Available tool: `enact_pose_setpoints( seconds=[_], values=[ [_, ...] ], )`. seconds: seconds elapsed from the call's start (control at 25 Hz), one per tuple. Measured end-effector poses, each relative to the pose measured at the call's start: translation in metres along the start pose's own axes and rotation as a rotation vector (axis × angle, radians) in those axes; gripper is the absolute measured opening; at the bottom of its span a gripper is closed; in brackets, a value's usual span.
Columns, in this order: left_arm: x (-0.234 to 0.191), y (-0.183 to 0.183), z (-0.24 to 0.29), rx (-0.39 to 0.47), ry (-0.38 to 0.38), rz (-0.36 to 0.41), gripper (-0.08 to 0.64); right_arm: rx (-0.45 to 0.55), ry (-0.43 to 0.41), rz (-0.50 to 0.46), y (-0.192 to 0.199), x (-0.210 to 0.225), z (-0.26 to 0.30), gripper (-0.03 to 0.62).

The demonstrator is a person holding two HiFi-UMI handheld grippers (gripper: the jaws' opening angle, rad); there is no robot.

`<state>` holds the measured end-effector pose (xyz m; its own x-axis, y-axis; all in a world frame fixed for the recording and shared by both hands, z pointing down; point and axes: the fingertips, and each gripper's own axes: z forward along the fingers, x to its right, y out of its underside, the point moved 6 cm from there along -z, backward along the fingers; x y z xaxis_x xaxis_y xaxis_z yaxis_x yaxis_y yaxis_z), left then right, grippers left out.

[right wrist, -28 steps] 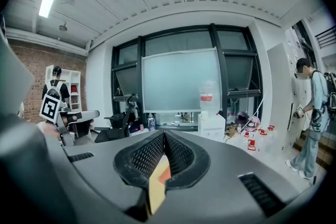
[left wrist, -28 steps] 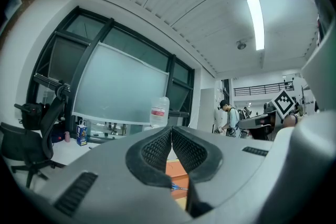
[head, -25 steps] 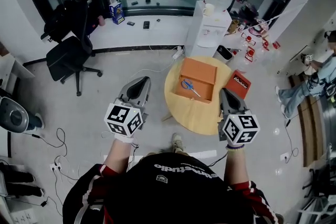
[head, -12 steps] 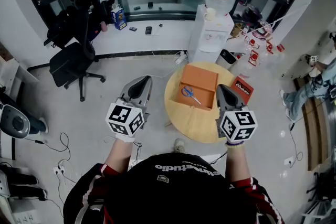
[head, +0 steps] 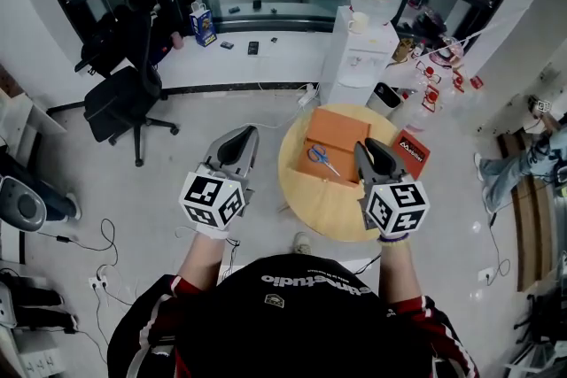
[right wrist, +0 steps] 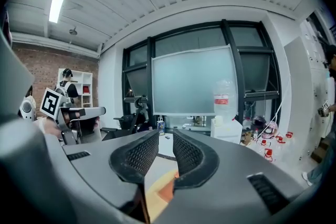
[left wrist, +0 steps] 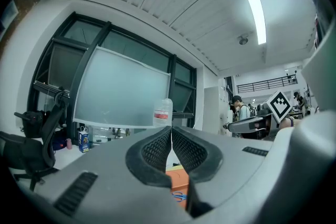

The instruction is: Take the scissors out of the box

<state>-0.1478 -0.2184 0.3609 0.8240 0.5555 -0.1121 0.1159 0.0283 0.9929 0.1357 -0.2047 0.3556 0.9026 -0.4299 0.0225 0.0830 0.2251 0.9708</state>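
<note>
Left tongs hang clenched off the bench's 9 o'clock side, apparently idle. Right tongs are opening, empty, likely readying a grab. Scissors lie in the box at their 9 o'clock, plain in the head view; the right gripper view shows only a box corner.
</note>
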Motion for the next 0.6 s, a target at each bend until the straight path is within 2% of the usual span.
enact_pose_setpoints(
  seconds=[0.2,0.6],
  values=[
    [0.006,0.001,0.003,-0.001,0.003,0.010,0.021,-0.009,-0.021,-0.001,0.007,0.003,0.010,0.092],
    [0.012,0.011,0.008,-0.002,-0.008,0.033,0.021,-0.099,-0.072,-0.016,0.039,0.013,0.038,0.094]
  ],
)
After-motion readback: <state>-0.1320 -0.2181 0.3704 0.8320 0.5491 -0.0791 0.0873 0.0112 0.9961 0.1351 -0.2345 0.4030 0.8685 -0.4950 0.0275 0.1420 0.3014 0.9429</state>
